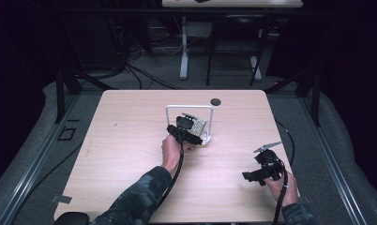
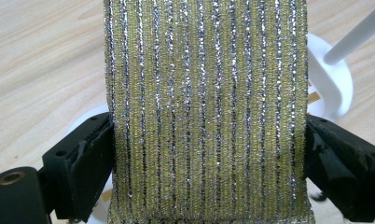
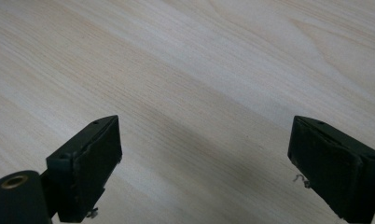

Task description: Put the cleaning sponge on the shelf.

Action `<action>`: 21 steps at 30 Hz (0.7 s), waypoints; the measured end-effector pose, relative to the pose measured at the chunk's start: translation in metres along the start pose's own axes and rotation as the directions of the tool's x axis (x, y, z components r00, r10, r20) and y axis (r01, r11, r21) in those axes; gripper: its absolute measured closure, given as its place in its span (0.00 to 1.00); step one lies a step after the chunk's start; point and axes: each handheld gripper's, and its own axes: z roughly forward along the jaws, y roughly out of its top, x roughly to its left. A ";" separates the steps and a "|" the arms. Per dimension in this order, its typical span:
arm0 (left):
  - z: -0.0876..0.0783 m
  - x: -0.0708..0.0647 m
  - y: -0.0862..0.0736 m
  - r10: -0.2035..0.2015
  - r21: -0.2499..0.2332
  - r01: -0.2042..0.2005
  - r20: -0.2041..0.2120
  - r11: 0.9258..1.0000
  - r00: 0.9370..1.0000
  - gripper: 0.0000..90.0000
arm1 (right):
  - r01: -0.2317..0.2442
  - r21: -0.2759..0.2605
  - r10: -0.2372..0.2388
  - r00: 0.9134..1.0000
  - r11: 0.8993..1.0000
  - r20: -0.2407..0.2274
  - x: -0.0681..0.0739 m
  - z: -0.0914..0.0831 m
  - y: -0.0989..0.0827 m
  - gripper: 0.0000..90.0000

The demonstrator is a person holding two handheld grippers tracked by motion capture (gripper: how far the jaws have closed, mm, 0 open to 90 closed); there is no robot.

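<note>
Left gripper (image 2: 209,154) fingers clamped on the sponge's (image 2: 206,107) sides, held at the white rack (image 1: 210,123) mid-surface. Right gripper (image 3: 204,154) fingers apart, idle over bare surface (image 3: 185,56). Risk: the soft sponge could snag the rack and tip it.

The scouring pad (image 2: 206,112) is a flat, rectangular piece of glittery olive-gold weave with thin silver stripes running its length — held upright between two black jaws (one pressed to each side edge), just in front of the white rack (image 1: 190,108) mid-table.
</note>
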 end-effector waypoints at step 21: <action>0.006 -0.006 -0.001 0.019 0.009 -0.018 -0.008 1.000 1.000 0.06 | -0.004 -0.022 0.004 1.000 1.000 -0.017 0.000 -0.003 0.000 0.08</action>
